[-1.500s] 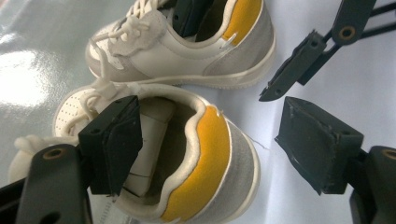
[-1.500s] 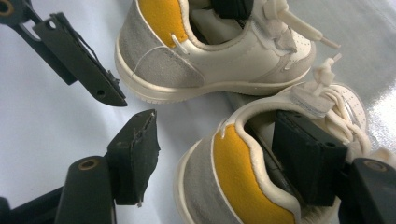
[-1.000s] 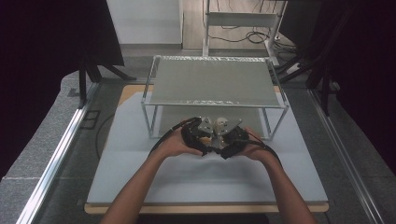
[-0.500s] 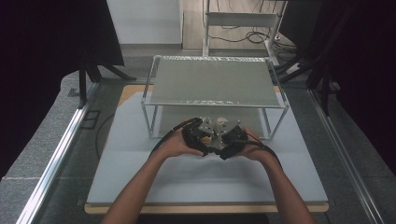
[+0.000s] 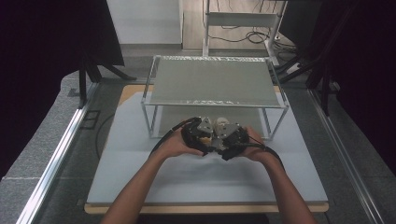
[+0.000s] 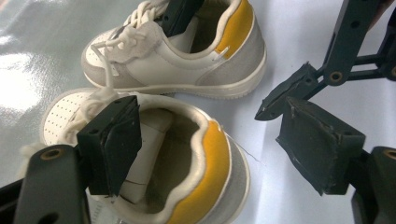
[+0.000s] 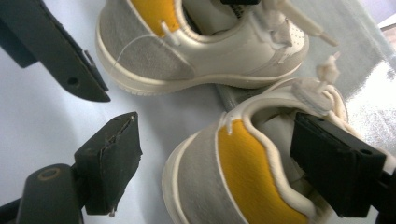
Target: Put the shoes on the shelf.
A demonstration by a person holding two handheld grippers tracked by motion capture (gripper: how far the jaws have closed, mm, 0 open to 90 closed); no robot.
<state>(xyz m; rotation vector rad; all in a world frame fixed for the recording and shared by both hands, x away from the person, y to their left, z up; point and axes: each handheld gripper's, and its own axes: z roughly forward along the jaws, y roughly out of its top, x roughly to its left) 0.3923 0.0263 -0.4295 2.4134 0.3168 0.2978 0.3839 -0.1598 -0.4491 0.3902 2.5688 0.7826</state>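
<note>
White shoes (image 5: 219, 125) btwn grippers, wire shelf (image 5: 212, 81) overhead

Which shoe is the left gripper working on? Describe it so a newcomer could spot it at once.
On the table, just in front of the wire shelf, two small white-grey shoes with yellow heels lie side by side. The left gripper straddles the nearer shoe, one jaw inside its opening. The other shoe has the right gripper's jaw inside.

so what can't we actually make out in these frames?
- High view: shoes too small, mostly behind left gripper and right gripper.
- Left gripper view: near shoe heel cut by bottom edge.
- Right gripper view: far shoe top cut by upper edge.
</note>
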